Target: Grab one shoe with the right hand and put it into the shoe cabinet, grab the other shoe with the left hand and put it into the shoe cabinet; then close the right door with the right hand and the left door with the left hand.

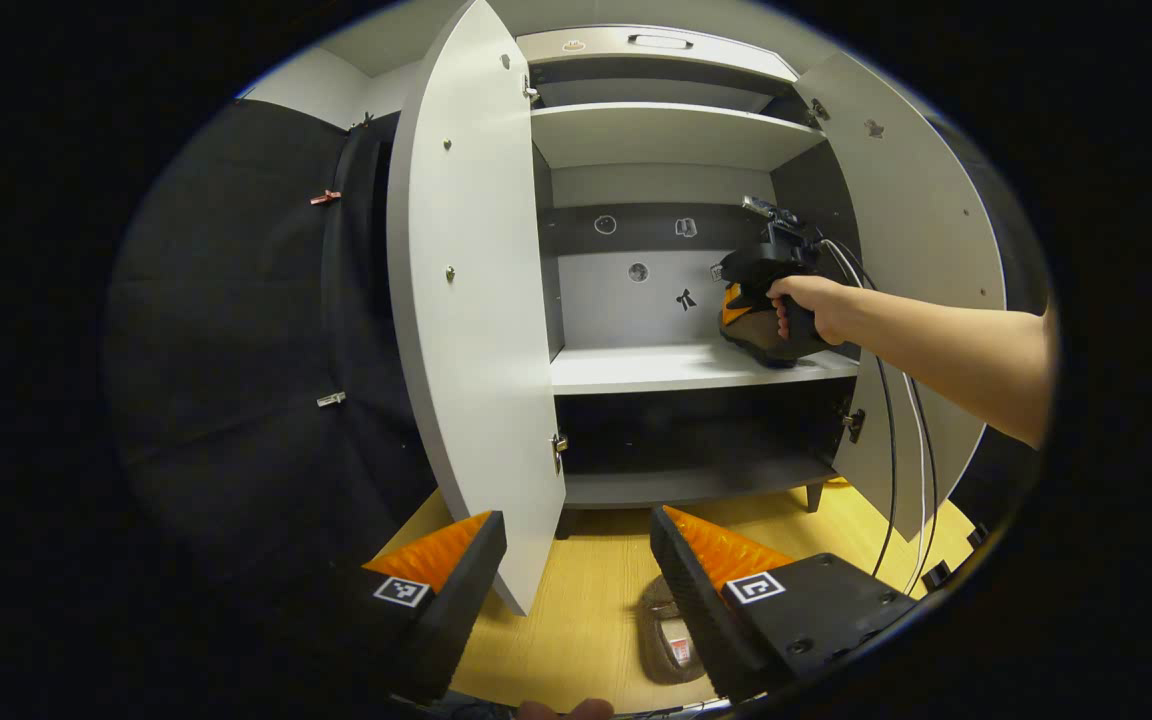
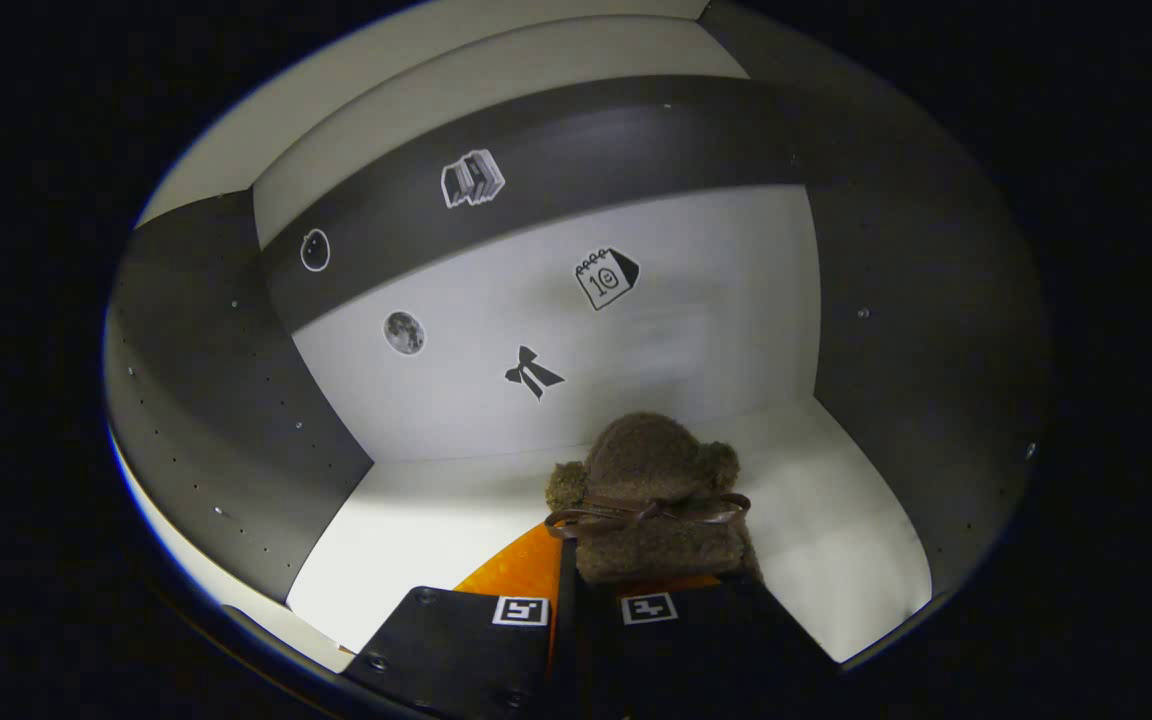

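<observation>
From the left gripper view, the shoe cabinet [image 1: 676,370] stands with both doors swung wide, left door [image 1: 471,300] and right door [image 1: 911,250]. The left gripper [image 1: 576,560] hangs low with its jaws wide apart and nothing between them. Just below its fingers, on the wooden floor [image 1: 586,600], lies the second shoe [image 1: 671,635], brownish and partly cut off by the fingers. Farther in, a hand [image 1: 811,305] pushes the right gripper [image 1: 771,265] over the middle shelf [image 1: 656,368], with a shoe at its tip.

Now the right gripper view: we're inside the cabinet, and the right gripper [image 2: 586,605] has its jaws pinched nearly together on the fuzzy brown shoe [image 2: 651,500]. It sits over the shelf towards the right; whether the sole touches down, I cannot tell.

That shoe looks soft and plush, with a bow across it. I'd call it light, squashy and hardly slippery. For the one on the floor, the rim of the opening seems the sensible place to pinch.
</observation>
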### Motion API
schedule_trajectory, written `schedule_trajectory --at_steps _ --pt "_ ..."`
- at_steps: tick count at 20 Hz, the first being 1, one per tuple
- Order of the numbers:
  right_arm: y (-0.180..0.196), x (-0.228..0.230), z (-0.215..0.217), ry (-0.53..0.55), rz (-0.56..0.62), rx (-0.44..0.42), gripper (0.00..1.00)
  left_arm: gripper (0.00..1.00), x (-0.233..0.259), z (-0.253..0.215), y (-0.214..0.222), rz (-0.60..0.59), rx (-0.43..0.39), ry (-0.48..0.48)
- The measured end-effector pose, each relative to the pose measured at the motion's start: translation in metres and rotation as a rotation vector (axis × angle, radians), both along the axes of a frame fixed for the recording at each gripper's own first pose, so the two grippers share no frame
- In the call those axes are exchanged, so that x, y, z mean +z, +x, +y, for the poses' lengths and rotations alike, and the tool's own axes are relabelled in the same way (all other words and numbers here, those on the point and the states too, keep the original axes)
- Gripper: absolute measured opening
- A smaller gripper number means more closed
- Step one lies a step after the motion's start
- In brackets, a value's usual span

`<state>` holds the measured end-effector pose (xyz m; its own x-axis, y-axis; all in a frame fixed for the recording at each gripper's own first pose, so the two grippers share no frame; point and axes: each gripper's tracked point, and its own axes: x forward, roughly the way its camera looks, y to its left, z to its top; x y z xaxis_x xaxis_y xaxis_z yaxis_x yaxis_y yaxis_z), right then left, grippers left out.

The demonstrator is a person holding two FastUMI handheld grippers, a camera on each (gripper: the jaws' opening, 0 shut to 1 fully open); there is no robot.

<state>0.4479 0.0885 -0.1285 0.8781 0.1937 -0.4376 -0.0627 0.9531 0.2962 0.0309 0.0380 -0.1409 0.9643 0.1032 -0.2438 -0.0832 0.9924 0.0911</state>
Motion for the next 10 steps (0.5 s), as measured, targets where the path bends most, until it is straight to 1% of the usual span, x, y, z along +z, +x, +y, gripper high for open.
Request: schedule_trajectory --at_steps 2,3,4,5,6,8,9,10 --pt "0.000 -0.004 0.002 0.002 0.017 -0.007 0.12 0.92 -0.001 0.000 0.001 0.005 0.000 -0.004" --pt "-0.002 -0.003 0.003 0.002 0.023 -0.012 0.15 0.92 0.000 0.000 0.001 0.005 -0.003 -0.007" --pt "-0.001 -0.001 0.004 -0.003 0.019 -0.016 0.21 0.92 0.000 -0.001 0.001 0.002 -0.005 -0.010" --pt "-0.001 -0.003 0.006 -0.007 0.022 -0.017 0.23 0.92 0.002 -0.001 0.001 -0.001 -0.007 -0.011" --pt "-0.004 -0.002 0.009 -0.005 0.026 -0.012 0.31 0.92 0.003 -0.001 0.001 -0.004 -0.011 -0.011" --pt "-0.010 0.001 0.015 -0.006 0.026 -0.002 0.58 0.92 0.004 -0.001 0.001 -0.009 -0.019 -0.009" --pt "-0.015 0.005 0.017 -0.015 0.019 0.005 0.63 0.92 0.005 -0.001 0.001 -0.011 -0.024 -0.007" --pt "-0.019 0.007 0.020 -0.025 0.012 0.012 0.74 0.92 0.004 0.000 0.001 -0.012 -0.027 -0.006"
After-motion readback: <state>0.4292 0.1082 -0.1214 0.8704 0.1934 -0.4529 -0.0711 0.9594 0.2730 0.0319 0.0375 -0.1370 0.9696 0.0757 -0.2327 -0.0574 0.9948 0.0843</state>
